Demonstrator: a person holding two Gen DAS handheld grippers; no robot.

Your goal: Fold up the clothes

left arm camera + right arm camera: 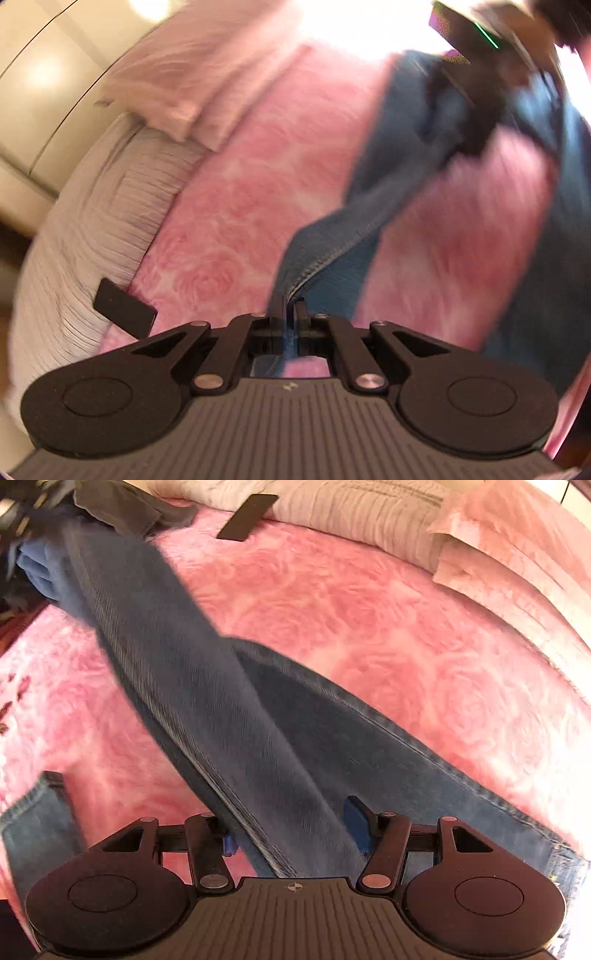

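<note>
The left gripper (291, 308) is matte black: two thin black fingers (275, 308), angled link arms with silver rivets, and round discs either side of a grey ribbed housing carrying a small pale mark. The right gripper (295, 834) is built the same, but its pads (356, 823) are blue and its housing mark is a small crosshair.
</note>
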